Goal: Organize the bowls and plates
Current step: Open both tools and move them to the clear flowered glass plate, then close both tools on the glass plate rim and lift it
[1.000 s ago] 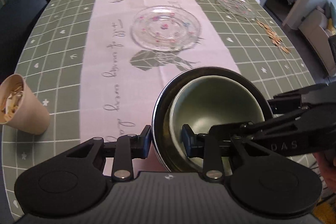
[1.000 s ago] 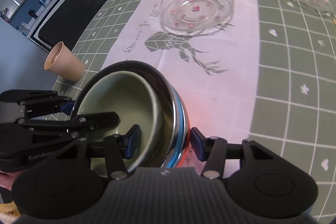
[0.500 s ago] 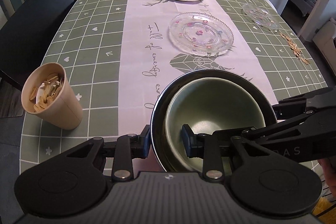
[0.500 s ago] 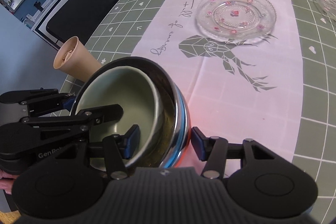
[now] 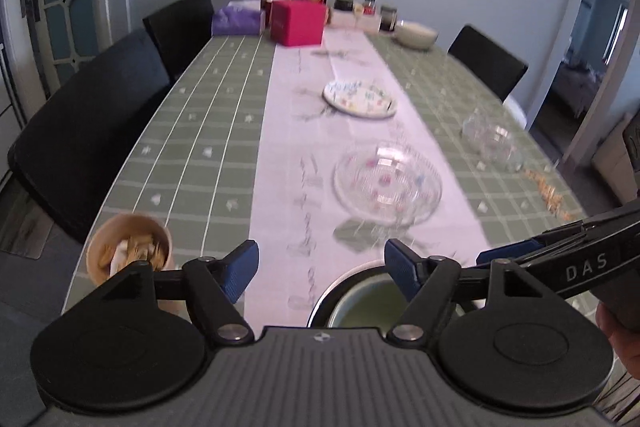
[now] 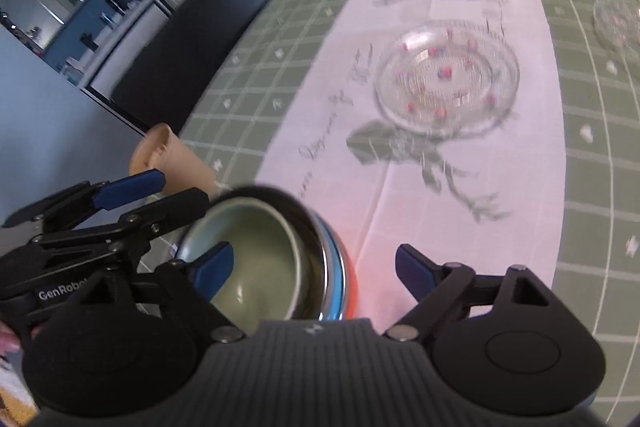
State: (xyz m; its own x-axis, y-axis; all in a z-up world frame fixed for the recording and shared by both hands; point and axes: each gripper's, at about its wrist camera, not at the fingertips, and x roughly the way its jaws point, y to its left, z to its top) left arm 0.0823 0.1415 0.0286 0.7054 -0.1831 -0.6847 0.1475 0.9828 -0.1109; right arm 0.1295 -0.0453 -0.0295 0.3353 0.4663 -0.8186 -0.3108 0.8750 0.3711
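A pale green bowl [image 6: 256, 267] sits nested in a steel bowl [image 6: 326, 259] with a blue and orange outside, at the near end of the table. My right gripper [image 6: 312, 267] straddles the stack's right rim; its jaws are opening and the pads stand clear of it. My left gripper [image 5: 320, 269] hovers above the stack's left side, jaws opening, nothing pressed between them; only the top of the green bowl [image 5: 360, 301] shows there. A clear flowered glass plate [image 5: 388, 183] and a white floral plate [image 5: 360, 99] lie farther along the runner.
A paper cup [image 5: 128, 255] of scraps stands left of the stack. A small glass bowl [image 5: 492, 143] and scattered shells [image 5: 548, 191] lie on the right. A cream bowl [image 5: 414, 35], red box [image 5: 298, 21] and bottles crowd the far end. Black chairs [image 5: 88, 115] line the table.
Both grippers were shut on the stacked bowls' rim; now both stand wide, off the rim, and have lifted back. The left view has tilted up toward the far wall.
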